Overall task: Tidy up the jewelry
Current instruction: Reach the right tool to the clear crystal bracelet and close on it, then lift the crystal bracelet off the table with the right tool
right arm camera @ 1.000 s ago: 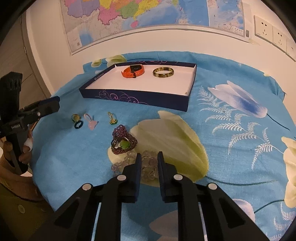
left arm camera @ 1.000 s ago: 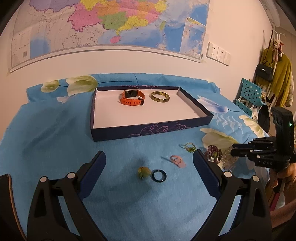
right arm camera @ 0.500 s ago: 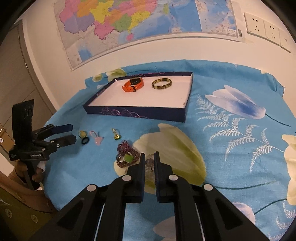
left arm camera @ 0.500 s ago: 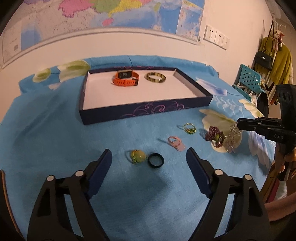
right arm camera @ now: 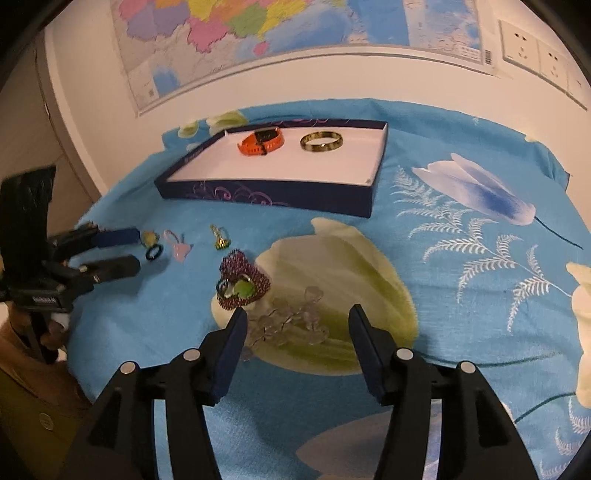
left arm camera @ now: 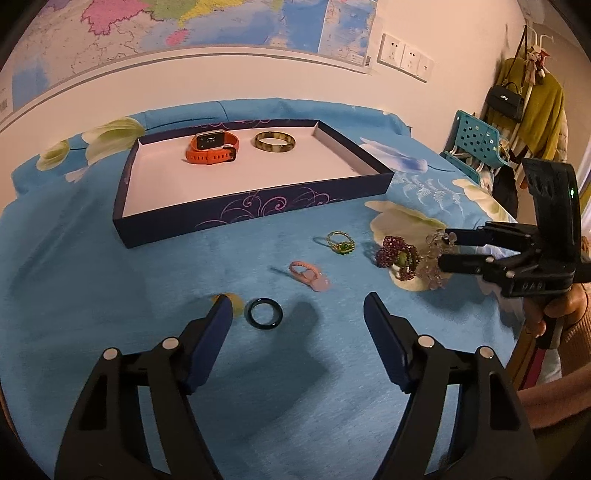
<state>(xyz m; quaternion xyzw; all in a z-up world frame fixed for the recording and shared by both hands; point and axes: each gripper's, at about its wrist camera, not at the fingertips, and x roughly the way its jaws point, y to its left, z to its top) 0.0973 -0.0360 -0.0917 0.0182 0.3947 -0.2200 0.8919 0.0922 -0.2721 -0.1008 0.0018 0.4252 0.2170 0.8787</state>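
Note:
A dark blue tray holds an orange watch and a mottled bangle. On the blue cloth lie a black ring, a yellow-green bead piece, a pink ring, a green-gold ring, a purple beaded bracelet and a clear bead bracelet. My left gripper is open around the black ring. My right gripper is open over the clear bracelet.
The table, covered with a blue flowered cloth, stands against a wall with a map and sockets. A teal chair and hanging clothes are at the right.
My right gripper has opened from shut and lowered over the clear bracelet. My left gripper has moved forward, its left finger now partly covering the yellow-green bead piece.

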